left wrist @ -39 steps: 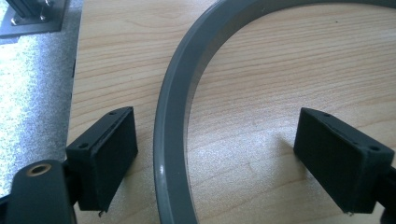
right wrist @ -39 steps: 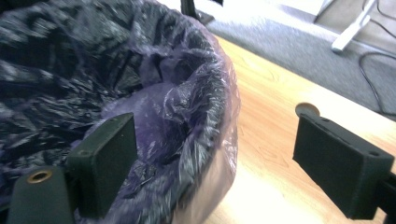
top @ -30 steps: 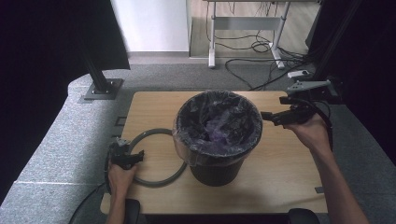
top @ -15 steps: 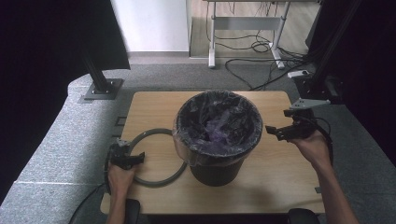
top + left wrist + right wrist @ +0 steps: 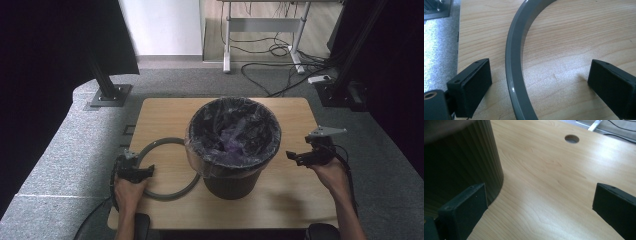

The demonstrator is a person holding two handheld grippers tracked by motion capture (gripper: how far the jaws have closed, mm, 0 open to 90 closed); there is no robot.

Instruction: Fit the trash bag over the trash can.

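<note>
grey ring (image 5: 165,170) flat on table, beside bin (image 5: 232,145)

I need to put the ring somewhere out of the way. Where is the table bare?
Bare wood lies behind the bin up to the table far edge, and in front of it between both hands. The left side is crowded: the ring lies there against the bin, between the open left gripper.

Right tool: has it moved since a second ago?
Yes. In the high view the right tool has come down from level with the bin's rim at the table's far right corner to low beside the bin wall, nearer the person.
</note>
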